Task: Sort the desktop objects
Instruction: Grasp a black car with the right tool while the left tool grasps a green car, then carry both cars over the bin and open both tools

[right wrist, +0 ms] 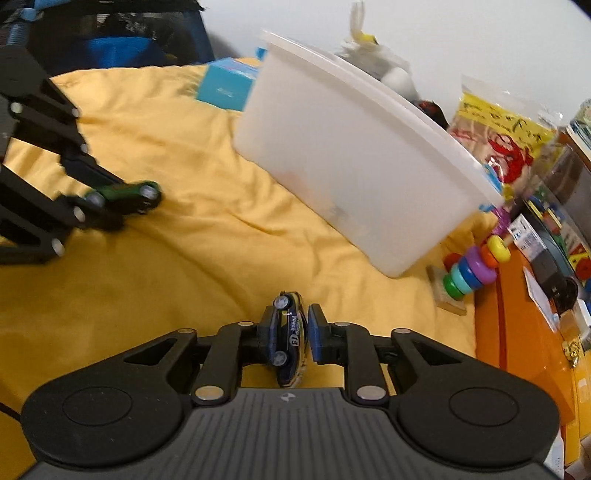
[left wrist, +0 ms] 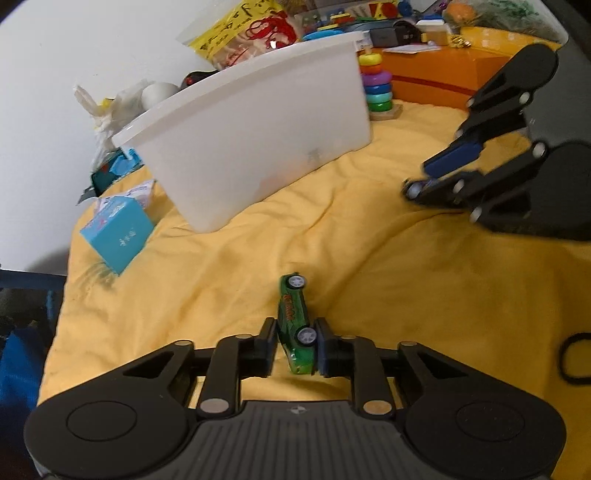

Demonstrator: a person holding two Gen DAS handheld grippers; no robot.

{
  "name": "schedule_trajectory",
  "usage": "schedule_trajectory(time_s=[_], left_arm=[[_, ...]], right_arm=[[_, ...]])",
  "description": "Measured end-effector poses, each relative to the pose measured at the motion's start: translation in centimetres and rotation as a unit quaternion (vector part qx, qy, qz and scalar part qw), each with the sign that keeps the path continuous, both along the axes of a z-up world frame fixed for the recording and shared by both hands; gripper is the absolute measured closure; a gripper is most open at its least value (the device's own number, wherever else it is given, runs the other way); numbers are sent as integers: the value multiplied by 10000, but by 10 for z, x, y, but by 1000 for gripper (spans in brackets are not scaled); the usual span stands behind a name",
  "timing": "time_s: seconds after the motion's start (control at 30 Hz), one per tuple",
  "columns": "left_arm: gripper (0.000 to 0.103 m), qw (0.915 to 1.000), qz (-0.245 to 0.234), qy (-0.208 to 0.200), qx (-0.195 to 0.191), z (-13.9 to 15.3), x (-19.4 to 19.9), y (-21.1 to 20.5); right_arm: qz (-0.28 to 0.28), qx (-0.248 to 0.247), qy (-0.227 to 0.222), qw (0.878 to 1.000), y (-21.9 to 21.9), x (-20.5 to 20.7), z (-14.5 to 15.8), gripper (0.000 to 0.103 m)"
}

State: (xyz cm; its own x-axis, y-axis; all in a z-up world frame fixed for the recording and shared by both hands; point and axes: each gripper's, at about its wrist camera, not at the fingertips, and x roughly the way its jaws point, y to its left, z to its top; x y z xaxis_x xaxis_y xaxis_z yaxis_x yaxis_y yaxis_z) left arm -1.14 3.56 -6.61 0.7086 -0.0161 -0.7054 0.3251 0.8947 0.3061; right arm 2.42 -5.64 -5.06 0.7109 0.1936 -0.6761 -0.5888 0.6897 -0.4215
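1. The left claw (left wrist: 295, 345) pinches a green toy car (left wrist: 295, 325) between its two pads; the car is turned on its side, wheels toward the right pad, nose pointing forward, above the yellow cloth (left wrist: 369, 258) that covers the bench; whether the car touches the cloth cannot be told.
2. The right claw (right wrist: 290, 332) pinches a dark blue toy car (right wrist: 290, 334) with yellow trim, also on its side with wheels toward the left pad; the left pad presses on it, while a thin gap shows beside the right pad.
3. In the left wrist view the right claw (left wrist: 417, 184) appears at the right, blurred, its fingers close together over the cloth; in the right wrist view the left claw (right wrist: 122, 199) appears at the left with the green car (right wrist: 125, 194) in its tips.
4. Farther on, between the two claws and beyond them, a white translucent plastic bin (left wrist: 258, 144) stands on the cloth; both cars are outside it and well apart from it.
5. Left of the bin lies a light blue box (left wrist: 118, 236) on the cloth; right of the bin stands a toy ring stacker (left wrist: 376, 85) with coloured rings on a wooden base.
6. Beyond the stacker sits an orange case (left wrist: 443, 77) strewn with small items; behind the bin rise a yellow printed bag (left wrist: 251, 33) and a white plush toy (left wrist: 118, 103), against a pale wall.
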Motion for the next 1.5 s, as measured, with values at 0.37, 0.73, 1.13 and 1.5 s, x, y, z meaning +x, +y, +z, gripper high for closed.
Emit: schedule_trajectory(time_s=[0.37,0.73,1.13,1.5], left_arm=[[57,9988,48,-10,-492,20,-19,3],[56,9829,582,472,-1680,-4,6,26],[70,9762,805,271,-1997,24,16,41],[70,9696,458,-1005,-2182,125,67,41]], right_arm=[[119,750,185,9969,-2,-22,19,51],[-844,1518,1118,9784,-29,22,-10,57],[-796,1521,1099,9790,-29,26,8,70],[-652,2018,59,9772,-33,62,87,70]])
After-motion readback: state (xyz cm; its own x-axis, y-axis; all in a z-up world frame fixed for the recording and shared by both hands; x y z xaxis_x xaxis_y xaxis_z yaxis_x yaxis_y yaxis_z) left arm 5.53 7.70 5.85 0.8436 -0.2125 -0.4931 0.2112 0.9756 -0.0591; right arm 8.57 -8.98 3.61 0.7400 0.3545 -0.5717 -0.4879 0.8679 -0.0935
